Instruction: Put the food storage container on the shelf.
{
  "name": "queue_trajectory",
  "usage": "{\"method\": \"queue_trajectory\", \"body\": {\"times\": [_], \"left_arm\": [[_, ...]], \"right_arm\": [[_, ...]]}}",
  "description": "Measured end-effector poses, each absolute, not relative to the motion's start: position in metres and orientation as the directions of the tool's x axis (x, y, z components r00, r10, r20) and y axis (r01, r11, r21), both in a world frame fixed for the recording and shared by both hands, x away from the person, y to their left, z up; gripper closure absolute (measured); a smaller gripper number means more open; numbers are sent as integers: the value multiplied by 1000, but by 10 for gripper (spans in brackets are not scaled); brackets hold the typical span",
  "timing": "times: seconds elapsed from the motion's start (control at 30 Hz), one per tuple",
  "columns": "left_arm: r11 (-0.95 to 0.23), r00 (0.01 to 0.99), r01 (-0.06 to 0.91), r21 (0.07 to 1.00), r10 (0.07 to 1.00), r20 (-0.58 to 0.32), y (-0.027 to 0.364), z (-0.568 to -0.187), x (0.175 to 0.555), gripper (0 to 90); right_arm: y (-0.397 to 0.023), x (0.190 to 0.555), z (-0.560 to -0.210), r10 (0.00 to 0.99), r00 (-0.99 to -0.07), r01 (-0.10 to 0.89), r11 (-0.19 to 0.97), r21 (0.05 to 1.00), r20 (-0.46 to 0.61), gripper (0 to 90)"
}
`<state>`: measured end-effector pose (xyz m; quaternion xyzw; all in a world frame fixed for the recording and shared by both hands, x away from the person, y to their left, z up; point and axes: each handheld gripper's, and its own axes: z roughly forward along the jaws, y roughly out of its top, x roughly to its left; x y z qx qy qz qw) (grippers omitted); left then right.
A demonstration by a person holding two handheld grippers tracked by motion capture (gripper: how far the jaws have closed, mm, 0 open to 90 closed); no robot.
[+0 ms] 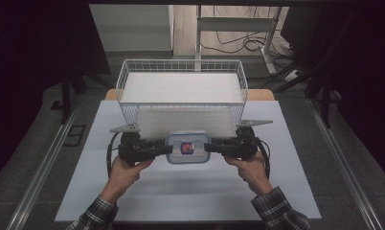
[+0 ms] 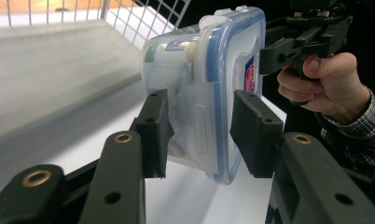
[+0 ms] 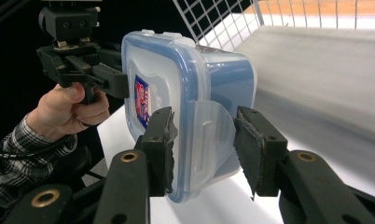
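I hold a clear plastic box (image 1: pixel 188 148) with a blue-rimmed lid between my two grippers, just in front of the wire basket (image 1: pixel 181 67) on the white table (image 1: pixel 190 201). My left gripper (image 1: pixel 158 149) has its jaws set around the flap latch on the box's left end, one pad on the base side and one over the lid; in the left gripper view the box (image 2: pixel 206 88) stands on edge between them, though I cannot tell whether both pads press it. My right gripper (image 1: pixel 213 146) does the same at the right end, its jaws narrow around the latch there, the box (image 3: pixel 185 102) tilted with its red and blue label (image 3: pixel 142 101) facing away from the basket. My hands (image 1: pixel 126 170) grip the handles below, plaid sleeves (image 1: pixel 279 211) showing at the table's near edge.
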<state>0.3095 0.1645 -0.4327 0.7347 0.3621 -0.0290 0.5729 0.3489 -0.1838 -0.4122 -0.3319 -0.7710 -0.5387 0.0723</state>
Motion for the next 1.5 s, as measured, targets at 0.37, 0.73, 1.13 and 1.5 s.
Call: {"method": "queue_trajectory", "body": {"times": [0.37,0.73,1.13,1.5], "left_arm": [[-55,734,555,830,502,-457,174,-395,333,579],[-47,740,539,841,505,-445,180,-361,361,578],[-28,736,543,839,497,-459,186,-334,400,578],[9,711,569,822,497,-497,187,-339,439,575]], "right_arm": [[-174,372,-374,441,-774,575,187,797,454,574],[-167,397,-341,451,-775,558,159,814,443,571],[-162,430,-314,469,-763,554,119,824,445,569],[-161,466,-315,486,-730,590,90,803,482,567]]}}
